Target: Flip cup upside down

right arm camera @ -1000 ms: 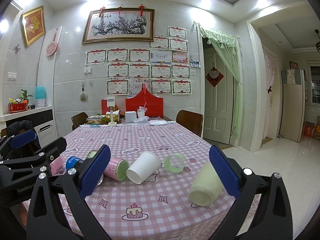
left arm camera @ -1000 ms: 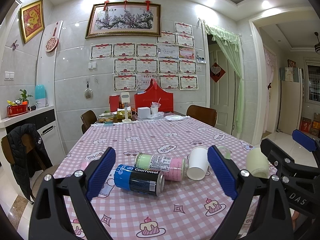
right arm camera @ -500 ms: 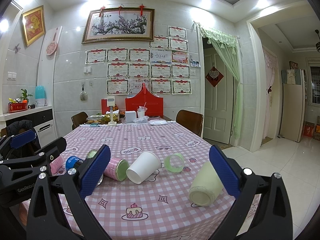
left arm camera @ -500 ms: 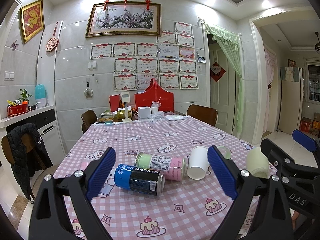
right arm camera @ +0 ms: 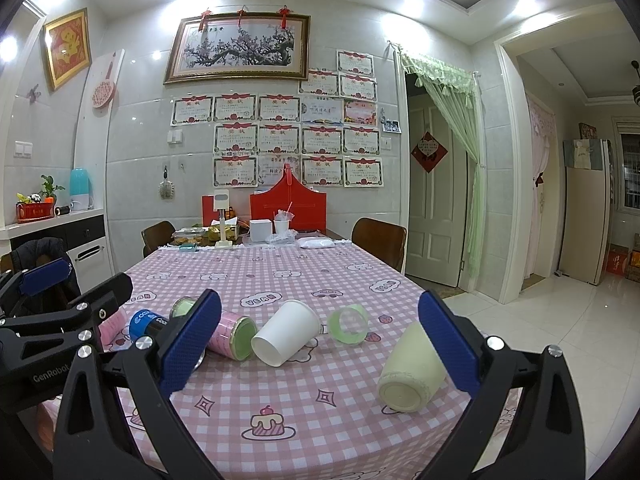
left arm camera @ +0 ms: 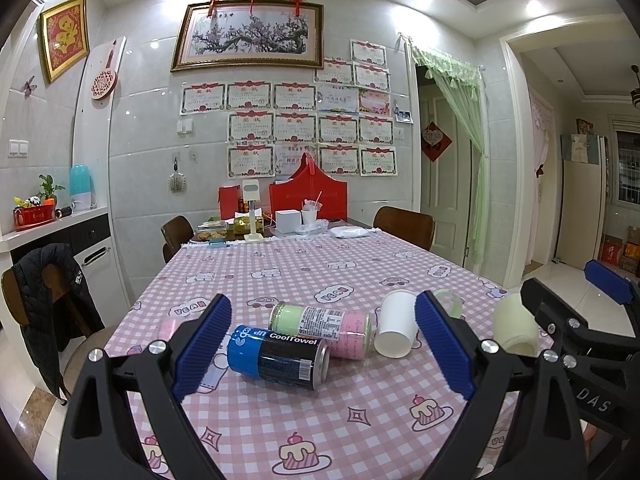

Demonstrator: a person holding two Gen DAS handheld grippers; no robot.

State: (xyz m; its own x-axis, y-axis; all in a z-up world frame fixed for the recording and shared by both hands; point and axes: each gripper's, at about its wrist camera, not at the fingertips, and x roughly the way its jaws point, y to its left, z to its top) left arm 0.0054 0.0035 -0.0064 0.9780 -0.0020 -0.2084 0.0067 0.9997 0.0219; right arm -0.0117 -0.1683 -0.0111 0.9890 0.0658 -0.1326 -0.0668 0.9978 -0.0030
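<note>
Three cups lie on their sides on the pink checked table [right arm camera: 304, 408]: a white paper cup [right arm camera: 286, 332], a cream cup [right arm camera: 412, 372] and a small clear green cup [right arm camera: 349, 324]. Two cans lie there too, a blue-and-black can [left arm camera: 278, 357] and a pink-and-green can [left arm camera: 320, 329] touching behind it.

The right gripper [right arm camera: 320, 350] is spread wide and holds nothing; the white paper cup sits between its fingers and just beyond them, its mouth turned toward the camera, while the cream cup lies against the inner side of its right finger, base toward the camera. The left gripper [left arm camera: 322, 354] is also spread wide and empty, with both cans between its fingers.

In the left wrist view the green cup is mostly hidden behind the right finger. In the right wrist view the blue-and-black can is half covered by the left finger.
</note>
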